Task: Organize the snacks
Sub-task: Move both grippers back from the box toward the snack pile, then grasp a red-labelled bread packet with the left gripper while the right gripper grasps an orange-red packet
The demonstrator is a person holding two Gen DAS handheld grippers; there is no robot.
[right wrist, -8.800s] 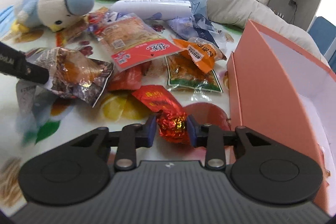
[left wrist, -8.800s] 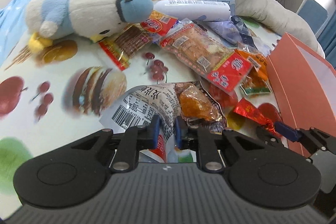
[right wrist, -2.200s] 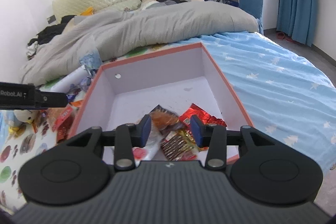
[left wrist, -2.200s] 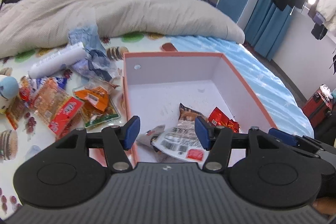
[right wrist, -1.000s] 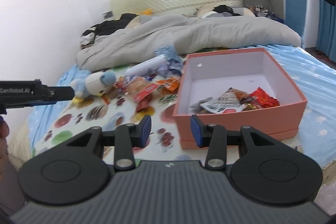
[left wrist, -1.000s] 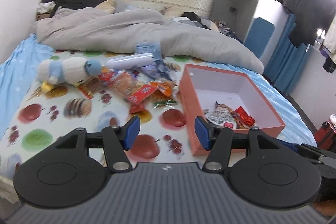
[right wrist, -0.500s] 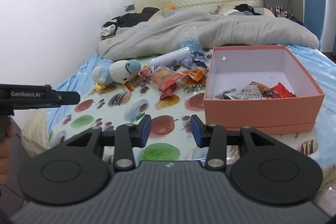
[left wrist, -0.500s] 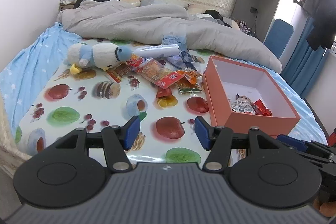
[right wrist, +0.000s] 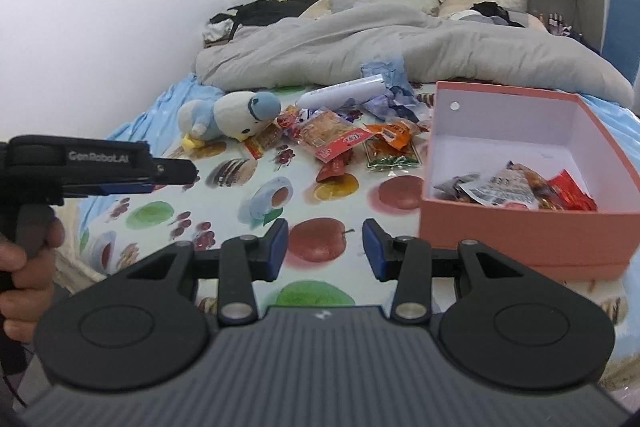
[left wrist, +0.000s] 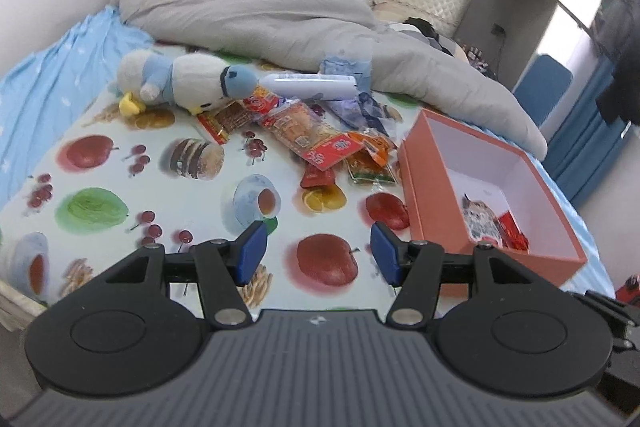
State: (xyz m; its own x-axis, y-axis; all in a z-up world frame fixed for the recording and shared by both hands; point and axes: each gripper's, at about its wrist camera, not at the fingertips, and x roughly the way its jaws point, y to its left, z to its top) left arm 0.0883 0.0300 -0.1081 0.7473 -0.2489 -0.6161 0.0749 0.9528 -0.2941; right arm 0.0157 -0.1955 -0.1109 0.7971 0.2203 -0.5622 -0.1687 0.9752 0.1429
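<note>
both the left gripper and right gripper hang spread and empty, pulled back from the orange box where three packets now lie — the remaining snacks wait beside the plush toy — another trip.

I count two tongs of mine: the left tongs at the bottom of its own view and the right tongs likewise, each with two blue pads. One salmon box sits at the right of the frame, with about three snack packets inside; the heap overlaps, so I cannot be exact. Loose packets at mid-frame on the bed: roughly six, also overlapping. One plush penguin left of them, one white tube above them, one grey duvet across the top
</note>
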